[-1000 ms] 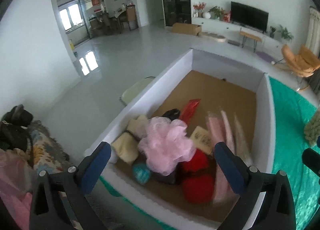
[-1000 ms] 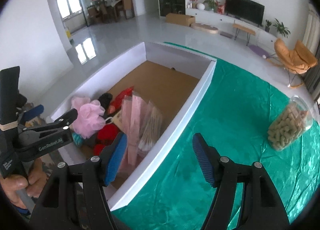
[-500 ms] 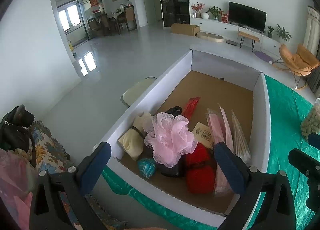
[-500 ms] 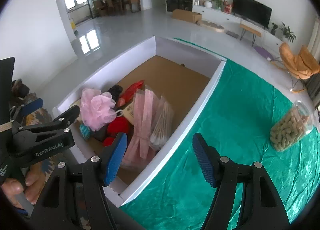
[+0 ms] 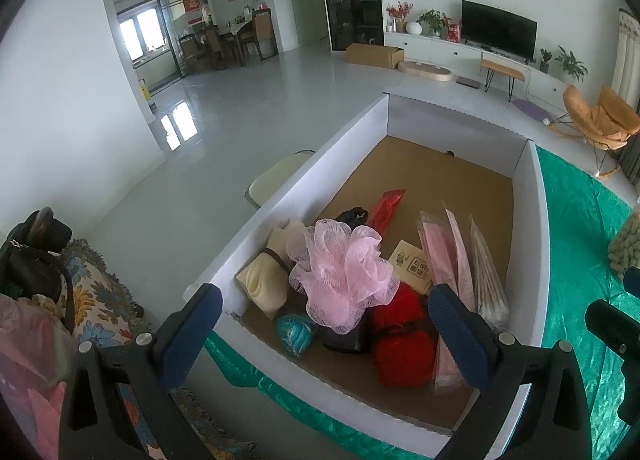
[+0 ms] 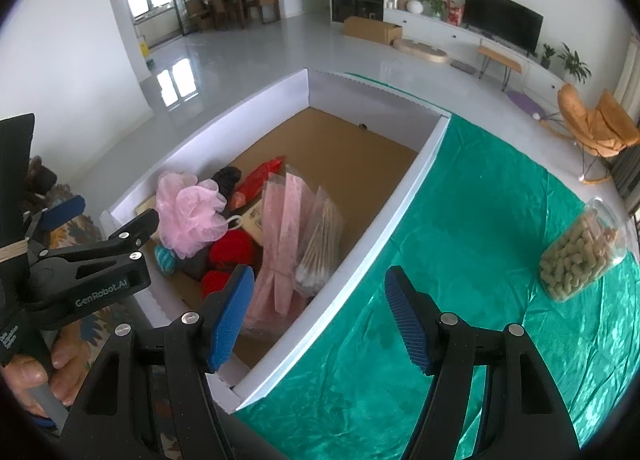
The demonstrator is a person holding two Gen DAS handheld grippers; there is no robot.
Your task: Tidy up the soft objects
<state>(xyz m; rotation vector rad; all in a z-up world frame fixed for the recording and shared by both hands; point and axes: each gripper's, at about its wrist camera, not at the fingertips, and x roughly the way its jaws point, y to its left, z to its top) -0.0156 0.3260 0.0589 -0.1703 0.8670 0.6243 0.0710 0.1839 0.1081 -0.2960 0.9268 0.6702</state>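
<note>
Two grippers are hovering with nothing between their fingers. The left gripper [image 5: 324, 324] is standing spread wide above the near end of the box [image 5: 536, 219], its blue pads [image 5: 192, 324] well apart. The right gripper [image 6: 318, 316] is likewise gaping, straddling the box's right wall [image 6: 384, 227] near the near corner, one pad over the box and the other over the green cloth [image 6: 460, 244]. A hand [image 6: 36, 376] is gripping the left tool's handle.

Inside the box, the soft things are sitting crowded at the near end: a pink puff [image 5: 344, 272] is lying on top, a cream bundle [image 5: 264, 280] against the left wall, a teal ball [image 5: 296, 334] and red yarn [image 5: 404, 336] toward the near wall. Pink packets [image 5: 444, 256] and a swab bag [image 5: 486, 280] are leaning along the right wall. A jar [image 6: 580, 252] is lying on the cloth, well apart toward its right edge.
</note>
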